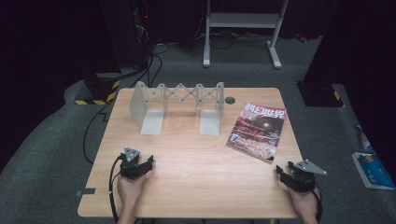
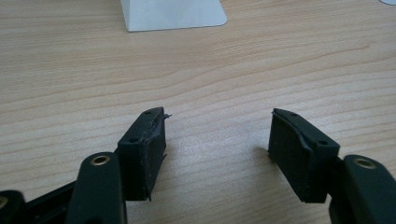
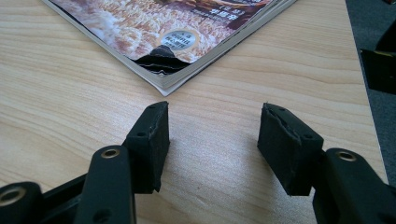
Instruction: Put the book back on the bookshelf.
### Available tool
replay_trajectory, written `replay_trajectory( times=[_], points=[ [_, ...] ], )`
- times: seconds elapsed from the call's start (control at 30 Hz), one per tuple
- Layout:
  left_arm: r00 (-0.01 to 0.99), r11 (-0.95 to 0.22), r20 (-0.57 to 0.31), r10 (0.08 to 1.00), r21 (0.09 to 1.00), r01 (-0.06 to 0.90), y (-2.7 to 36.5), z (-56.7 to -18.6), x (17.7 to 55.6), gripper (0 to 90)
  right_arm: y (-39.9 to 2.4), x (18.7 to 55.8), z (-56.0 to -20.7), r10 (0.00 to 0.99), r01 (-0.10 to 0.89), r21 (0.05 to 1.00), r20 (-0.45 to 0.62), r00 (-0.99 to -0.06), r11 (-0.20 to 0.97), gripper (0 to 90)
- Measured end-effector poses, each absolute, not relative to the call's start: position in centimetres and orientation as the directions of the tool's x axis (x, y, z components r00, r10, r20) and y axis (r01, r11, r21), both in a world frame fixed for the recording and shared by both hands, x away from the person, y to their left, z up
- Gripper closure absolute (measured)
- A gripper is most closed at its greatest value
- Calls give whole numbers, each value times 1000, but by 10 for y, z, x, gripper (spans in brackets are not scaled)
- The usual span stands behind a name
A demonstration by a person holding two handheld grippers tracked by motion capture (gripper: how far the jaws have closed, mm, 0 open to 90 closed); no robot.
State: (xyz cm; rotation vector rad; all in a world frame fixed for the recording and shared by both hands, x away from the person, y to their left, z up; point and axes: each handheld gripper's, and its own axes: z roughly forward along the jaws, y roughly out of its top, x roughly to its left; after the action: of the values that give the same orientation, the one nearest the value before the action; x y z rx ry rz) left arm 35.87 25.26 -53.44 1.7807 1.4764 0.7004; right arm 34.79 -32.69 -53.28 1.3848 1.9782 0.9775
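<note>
A magazine (image 1: pixel 257 131) lies flat on the right side of the wooden tabletop (image 1: pixel 191 172), its near corner just ahead of the right tongs (image 3: pixel 213 133), which rest low over the wood with jaws spread and nothing between them. The left tongs (image 2: pixel 217 140) sit near the front left edge, also spread and holding nothing. Toward the back of the tabletop stands a grey expanding book rack (image 1: pixel 175 105), well apart from the magazine.

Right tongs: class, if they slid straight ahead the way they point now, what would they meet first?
Probably the near corner of the magazine, which lies flat on the table just ahead of the open right tongs; nothing lies between.
</note>
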Motion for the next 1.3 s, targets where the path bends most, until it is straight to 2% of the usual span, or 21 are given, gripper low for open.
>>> replay_trajectory(
  times=[0.47,0.63,0.67,0.93,1.3],
  points=[
    [208,-91,-43,977,801,592,254,-535,360,360,-326,349,-531,945,573,793,-12,-325,207,417],
    [208,-87,-47,977,801,592,254,-535,360,360,-322,348,-530,946,572,787,-48,-320,233,422],
    [208,-86,-49,977,800,593,255,-534,360,358,-325,350,-529,948,590,779,-17,-319,212,421],
    [208,-91,-43,977,800,593,254,-535,360,358,-326,348,-526,951,606,771,-1,-310,198,482],
    [211,-95,-40,977,801,592,253,-535,360,355,-326,356,-517,956,594,796,73,-284,116,497]
  ],
)
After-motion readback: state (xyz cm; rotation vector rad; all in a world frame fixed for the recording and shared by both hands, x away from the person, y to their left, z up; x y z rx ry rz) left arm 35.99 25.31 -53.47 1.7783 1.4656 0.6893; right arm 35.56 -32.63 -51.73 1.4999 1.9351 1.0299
